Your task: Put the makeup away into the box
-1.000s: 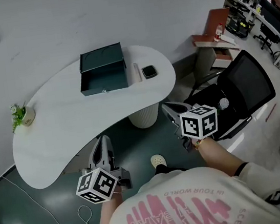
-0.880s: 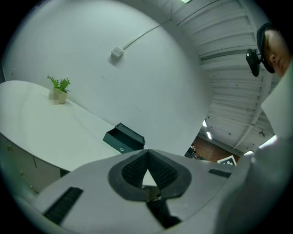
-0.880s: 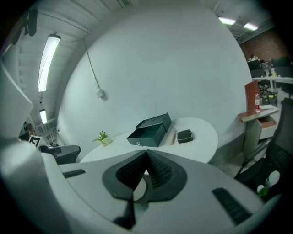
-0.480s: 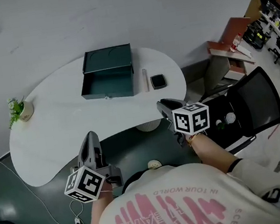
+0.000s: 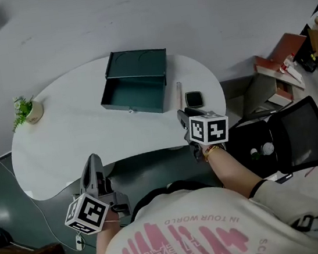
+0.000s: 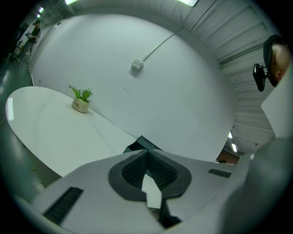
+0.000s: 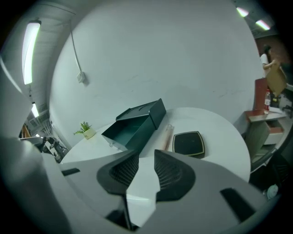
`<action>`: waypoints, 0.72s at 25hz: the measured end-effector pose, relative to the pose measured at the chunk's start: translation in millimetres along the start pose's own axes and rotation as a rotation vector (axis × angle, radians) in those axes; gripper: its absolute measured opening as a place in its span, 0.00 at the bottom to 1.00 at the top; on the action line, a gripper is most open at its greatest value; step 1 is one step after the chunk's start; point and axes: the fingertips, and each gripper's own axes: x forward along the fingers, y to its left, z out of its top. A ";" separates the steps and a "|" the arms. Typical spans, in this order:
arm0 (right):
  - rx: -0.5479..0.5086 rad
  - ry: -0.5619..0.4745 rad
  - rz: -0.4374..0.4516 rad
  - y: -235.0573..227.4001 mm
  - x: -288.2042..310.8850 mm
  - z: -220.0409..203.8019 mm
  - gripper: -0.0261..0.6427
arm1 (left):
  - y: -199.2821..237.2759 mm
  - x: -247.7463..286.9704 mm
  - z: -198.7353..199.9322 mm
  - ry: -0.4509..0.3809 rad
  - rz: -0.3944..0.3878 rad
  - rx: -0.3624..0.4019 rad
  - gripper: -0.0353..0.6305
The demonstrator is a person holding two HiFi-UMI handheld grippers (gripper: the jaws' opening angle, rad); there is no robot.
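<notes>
A dark green box [image 5: 136,90] stands open on the white table [image 5: 66,136], lid raised at the back, inside bare. Right of it lie a thin pinkish stick [image 5: 179,94] and a black square compact [image 5: 194,99]. My right gripper [image 5: 184,115] hovers at the table's near edge just short of the compact; its jaws are opening with nothing between them. In the right gripper view [image 7: 146,157] the box [image 7: 137,124], stick [image 7: 166,136] and compact [image 7: 188,143] lie ahead. My left gripper [image 5: 91,161] is shut and empty, off the table's front edge [image 6: 146,152].
A small potted plant [image 5: 27,111] sits at the table's left end. A black office chair [image 5: 290,140] stands close on the right, with a low shelf [image 5: 280,68] behind it. A cable runs over the dark floor [image 5: 36,211] at the left.
Both grippers have moved forward toward the table. The right one now reaches the table's edge near the compact; the left has come up close to the front edge.
</notes>
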 end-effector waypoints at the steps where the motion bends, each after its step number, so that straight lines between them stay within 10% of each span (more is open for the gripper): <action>1: -0.004 0.006 -0.012 -1.0 5.4 1.3 0.20 | 2.7 -1.0 -0.4 0.002 0.015 -0.001 0.06; 18: -0.123 0.062 -0.242 -20.0 52.5 -7.4 0.23 | 22.3 -2.4 1.1 0.014 0.094 0.010 0.06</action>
